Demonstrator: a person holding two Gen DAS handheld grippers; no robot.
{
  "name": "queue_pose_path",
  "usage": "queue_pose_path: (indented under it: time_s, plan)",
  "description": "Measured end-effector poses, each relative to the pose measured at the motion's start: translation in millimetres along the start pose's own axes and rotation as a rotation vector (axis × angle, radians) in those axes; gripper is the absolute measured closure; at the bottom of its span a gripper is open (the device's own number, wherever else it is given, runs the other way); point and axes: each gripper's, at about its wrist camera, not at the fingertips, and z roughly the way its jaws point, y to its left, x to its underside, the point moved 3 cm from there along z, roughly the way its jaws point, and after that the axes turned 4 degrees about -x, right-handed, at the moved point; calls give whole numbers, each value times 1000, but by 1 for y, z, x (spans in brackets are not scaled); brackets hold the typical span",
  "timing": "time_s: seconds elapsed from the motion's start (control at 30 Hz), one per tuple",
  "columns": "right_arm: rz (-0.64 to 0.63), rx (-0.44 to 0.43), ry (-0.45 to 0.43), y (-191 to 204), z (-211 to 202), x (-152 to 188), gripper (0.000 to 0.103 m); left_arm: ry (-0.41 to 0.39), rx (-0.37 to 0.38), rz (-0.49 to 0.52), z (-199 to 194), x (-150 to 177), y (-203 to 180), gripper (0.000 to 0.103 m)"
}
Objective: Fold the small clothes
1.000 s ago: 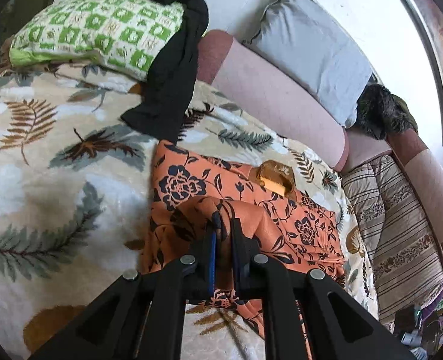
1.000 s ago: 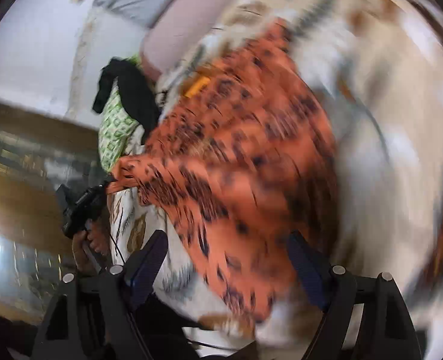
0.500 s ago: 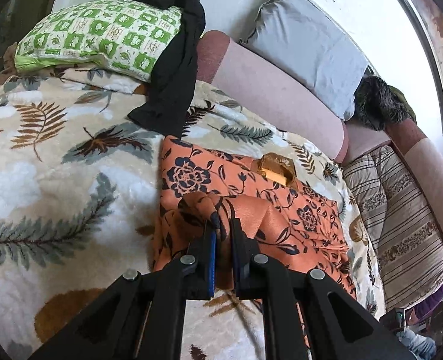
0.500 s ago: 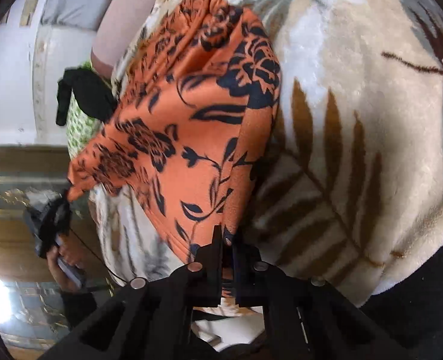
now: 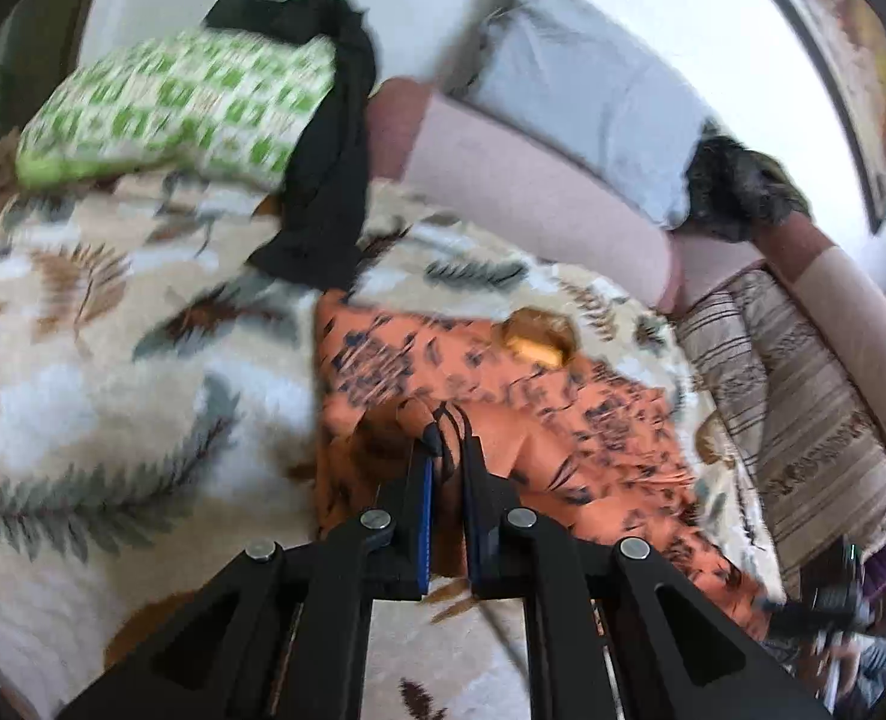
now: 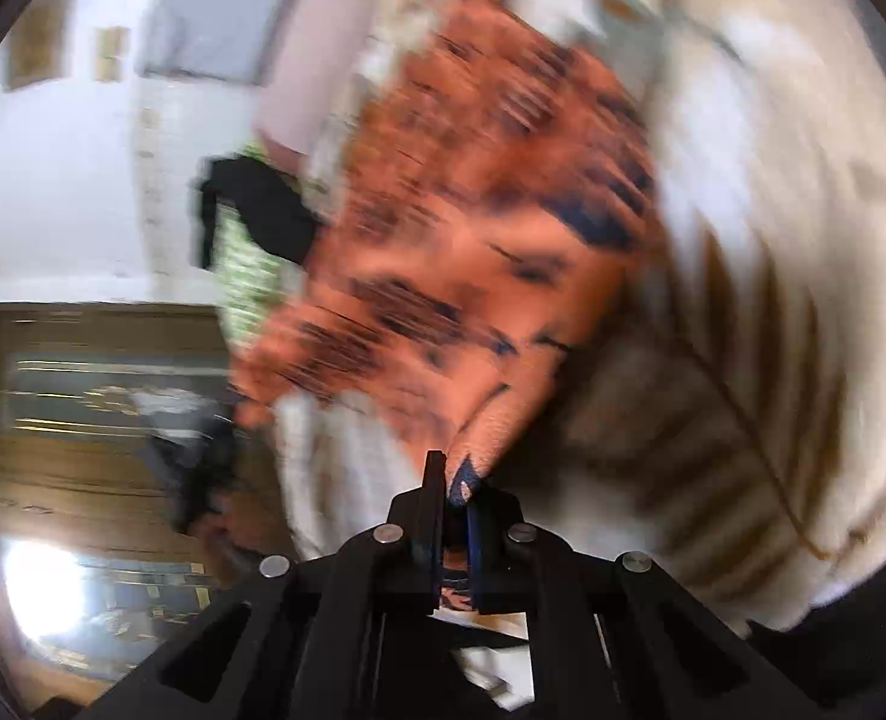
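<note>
— What had changed since half a second earlier?

— Both views had gone blurred with motion. The right tongs [image 6: 454, 474] were still pinched narrow on a corner of the orange flowered cloth [image 6: 473, 228], and the cloth had swung nearer the middle of that view. The left tongs [image 5: 448, 450] kept their narrow grip on a bunched edge of the same cloth [image 5: 503, 408].

— Where did the cloth lie?

— It lay spread on a cream blanket [image 5: 113, 390] printed with leaves, rumpled where the left tongs gripped it. A small yellow-brown object [image 5: 536, 339], too blurred to name, sat at the cloth's far edge.

— And beyond it?

— A black garment [image 5: 329, 180] hung from a green-and-white checked pillow [image 5: 173, 108] down onto the blanket, its lower end just beside the cloth's far corner. A pink sofa back [image 5: 521, 192] ran behind, with a grey cushion [image 5: 581, 78] leaning on it and a dark furry bundle [image 5: 737, 186] next to the cushion. A striped cover [image 5: 791, 408] lay to the right.
</note>
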Motion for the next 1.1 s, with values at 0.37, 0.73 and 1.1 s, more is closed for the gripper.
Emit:
queue_pose_path:
  time_s: [0.37, 0.73, 1.1]
  plan:
    - [-20, -24, -226, 31, 52, -261, 18, 140, -182, -100, 146, -97, 36, 52]
    - [-346, 428, -78, -5, 79, -192, 13, 149, -164, -68, 116, -13, 60, 27]
    - [-309, 418, 40, 14, 102, -189, 83, 239, -143, -40, 137, -10, 31, 85]
